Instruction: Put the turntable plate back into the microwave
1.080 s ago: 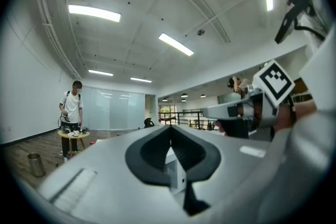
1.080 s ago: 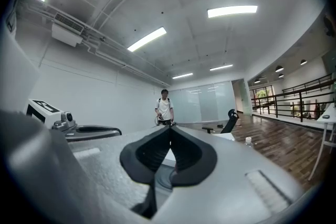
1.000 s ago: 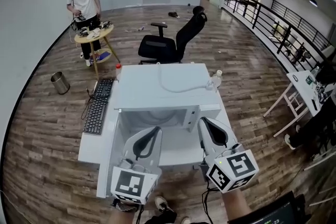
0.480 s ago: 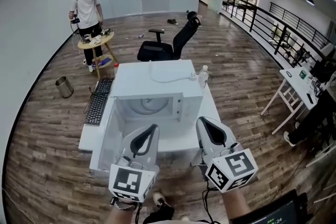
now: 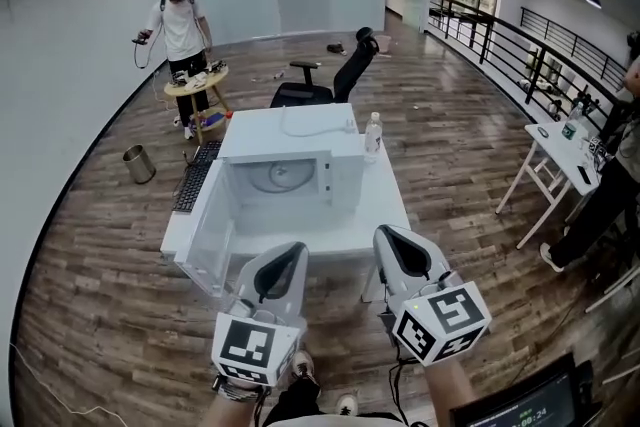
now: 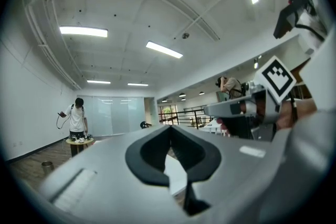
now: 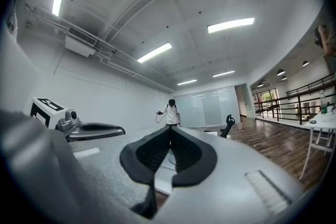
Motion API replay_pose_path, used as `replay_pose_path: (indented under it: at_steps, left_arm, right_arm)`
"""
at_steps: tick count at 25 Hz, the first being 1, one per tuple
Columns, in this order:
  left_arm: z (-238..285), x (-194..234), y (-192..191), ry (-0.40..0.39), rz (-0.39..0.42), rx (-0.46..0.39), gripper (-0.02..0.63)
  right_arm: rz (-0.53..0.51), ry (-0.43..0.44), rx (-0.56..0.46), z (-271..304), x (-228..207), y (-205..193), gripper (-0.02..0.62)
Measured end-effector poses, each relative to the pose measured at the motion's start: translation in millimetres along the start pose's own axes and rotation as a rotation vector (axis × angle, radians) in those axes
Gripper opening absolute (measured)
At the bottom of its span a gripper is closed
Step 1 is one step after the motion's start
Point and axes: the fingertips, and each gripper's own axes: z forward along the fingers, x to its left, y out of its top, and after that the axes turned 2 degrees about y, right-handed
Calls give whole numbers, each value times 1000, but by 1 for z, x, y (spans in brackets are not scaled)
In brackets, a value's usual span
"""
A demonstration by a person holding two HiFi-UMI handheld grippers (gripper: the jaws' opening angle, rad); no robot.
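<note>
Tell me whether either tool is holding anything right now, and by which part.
Nothing is held. The left tool and the right tool are both shut, with nothing between their jaws, short of the open microwave.

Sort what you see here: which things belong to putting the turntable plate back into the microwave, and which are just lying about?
Job: microwave, open door, turntable plate inside, left tool, right tool.
Lying about: keyboard, bottle, office chair, bin.

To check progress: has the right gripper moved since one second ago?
Yes. The right gripper drew back from the microwave: its tip then overlapped the microwave front, now only the table's near edge.
</note>
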Motion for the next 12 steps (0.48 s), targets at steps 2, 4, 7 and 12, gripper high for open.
replay_pose_path:
  at_steps: [2, 4, 7, 12]
  left_arm:
    - [-9, -2, 2, 18, -8, 3, 5]
    - [-16, 0, 4, 37, -13, 4, 5]
    - [-25, 3, 9, 51, -3, -6, 5]
    - [-29, 0, 8, 25, 15, -14, 5]
  right_arm:
    - [-12, 17, -14, -10, 6, 6, 2]
    - [-26, 27, -27, -18, 10, 11, 2]
    - [-44, 19, -39, -25, 16, 15, 2]
    - [-50, 8, -48, -25, 27, 16, 2]
